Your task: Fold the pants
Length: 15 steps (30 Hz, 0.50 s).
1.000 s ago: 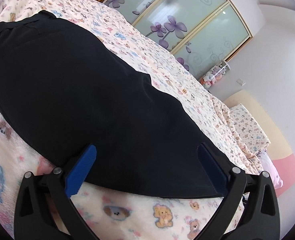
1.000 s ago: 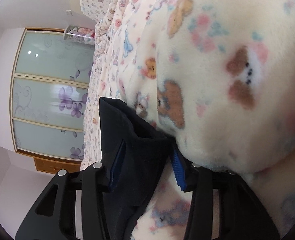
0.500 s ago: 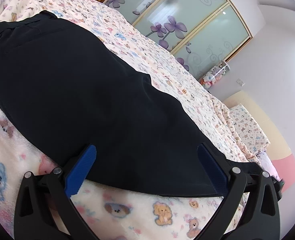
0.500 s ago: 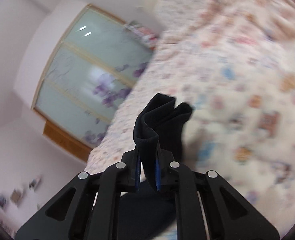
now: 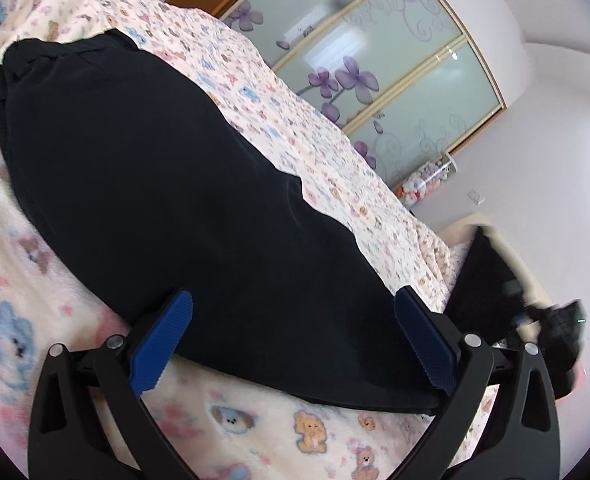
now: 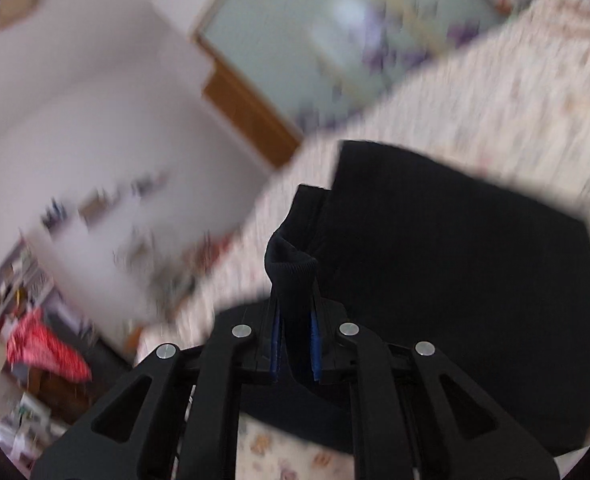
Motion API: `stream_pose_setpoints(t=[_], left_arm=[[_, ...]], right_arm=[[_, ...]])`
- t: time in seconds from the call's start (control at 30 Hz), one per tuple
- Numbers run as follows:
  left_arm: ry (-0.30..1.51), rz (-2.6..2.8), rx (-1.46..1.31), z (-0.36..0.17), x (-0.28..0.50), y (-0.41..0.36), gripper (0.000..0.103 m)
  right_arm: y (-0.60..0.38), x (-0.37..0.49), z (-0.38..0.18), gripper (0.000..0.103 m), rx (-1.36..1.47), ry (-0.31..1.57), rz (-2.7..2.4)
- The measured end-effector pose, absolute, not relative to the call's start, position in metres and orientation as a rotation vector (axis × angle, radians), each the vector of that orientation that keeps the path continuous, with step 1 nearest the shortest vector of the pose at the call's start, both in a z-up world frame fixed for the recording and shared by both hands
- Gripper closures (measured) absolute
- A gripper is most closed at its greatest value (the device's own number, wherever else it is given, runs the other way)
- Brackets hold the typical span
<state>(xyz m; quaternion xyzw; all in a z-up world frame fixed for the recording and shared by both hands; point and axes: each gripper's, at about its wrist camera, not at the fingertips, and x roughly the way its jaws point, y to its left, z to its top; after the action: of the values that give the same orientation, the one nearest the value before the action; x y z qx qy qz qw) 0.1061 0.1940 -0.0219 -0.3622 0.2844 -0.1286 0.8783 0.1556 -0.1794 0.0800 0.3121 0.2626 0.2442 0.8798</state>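
Black pants [image 5: 167,184] lie flat on a bed with a cream bear-print blanket [image 5: 311,432]. My left gripper [image 5: 291,344] is open, its blue pads either side of the near pant edge, low over the cloth. My right gripper [image 6: 293,344] is shut on a bunched hem of the pants [image 6: 291,264] and holds it lifted; the rest of the pants [image 6: 455,264] lies beyond it. The right gripper with the lifted black cloth also shows blurred at the right edge of the left wrist view [image 5: 535,316].
A wardrobe with frosted flower-print sliding doors [image 5: 375,80] stands behind the bed. Stuffed toys [image 5: 423,180] sit by it. In the blurred right wrist view there is a white wall, shelves and a red cloth [image 6: 43,340] at the left.
My right gripper has closed on the pant hem, lifted it off the blanket and swung it over toward the rest of the pants. My left gripper has barely moved.
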Motion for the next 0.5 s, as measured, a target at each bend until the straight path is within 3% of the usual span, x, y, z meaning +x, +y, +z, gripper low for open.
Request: stream_pose_setpoints(t=[0.13, 0.4, 0.5], left_arm=[[0.603, -0.258, -0.764, -0.022, 0.104, 0.199, 0.002], [0.595, -0.246, -0.753, -0.021, 0.103, 0.195, 0.002], [0.601, -0.238, -0.728, -0.021, 0.103, 0.191, 0.002]], right_arm=[[-0.136, 0.189, -0.004, 0.091, 0.657, 0.861, 0.456], [-0.127, 0.176, 0.032, 0.091, 0.597, 0.702, 0.513], [-0.099, 0.186, 0.017, 0.090, 0.403, 0.809, 0.469]])
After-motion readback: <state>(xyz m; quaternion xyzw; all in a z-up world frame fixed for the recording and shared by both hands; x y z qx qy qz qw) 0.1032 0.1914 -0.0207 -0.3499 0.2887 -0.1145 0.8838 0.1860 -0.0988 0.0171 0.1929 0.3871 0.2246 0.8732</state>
